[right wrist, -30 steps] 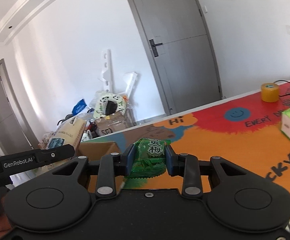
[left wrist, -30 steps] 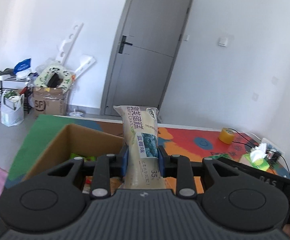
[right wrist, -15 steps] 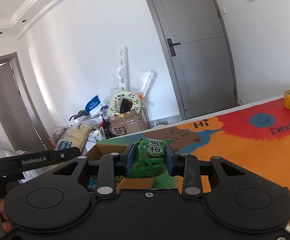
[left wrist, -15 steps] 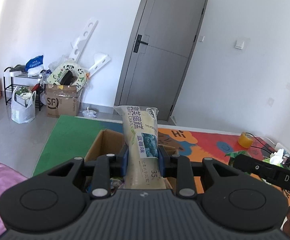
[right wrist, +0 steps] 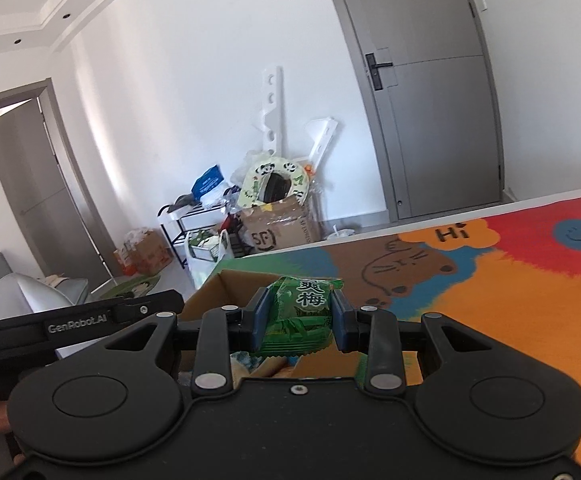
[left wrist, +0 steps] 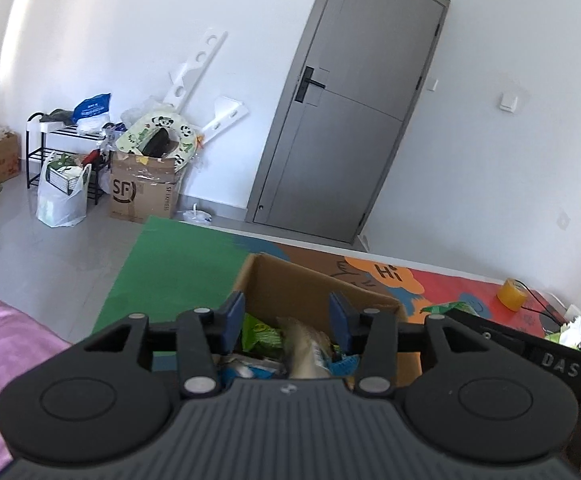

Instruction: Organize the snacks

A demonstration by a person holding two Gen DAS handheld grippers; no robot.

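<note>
My left gripper (left wrist: 286, 320) is open and empty above the open cardboard box (left wrist: 290, 280). The pale cake packet (left wrist: 304, 346) lies inside the box among several other snack packs, next to a green packet (left wrist: 260, 334). My right gripper (right wrist: 299, 322) is shut on a green plum snack packet (right wrist: 300, 312) and holds it over the same box (right wrist: 226, 284). The left gripper's body (right wrist: 74, 322) shows at the left of the right wrist view.
The box stands on a colourful mat (right wrist: 490, 276) on the table. A yellow tape roll (left wrist: 511, 299) and a tissue pack (left wrist: 570, 328) lie at the far right. Floor clutter, an SF carton (left wrist: 142, 188) and a grey door (left wrist: 350, 132) are beyond.
My left gripper has opened and let go of the cake packet, which dropped into the box. My right gripper has moved left over the box with the green packet.
</note>
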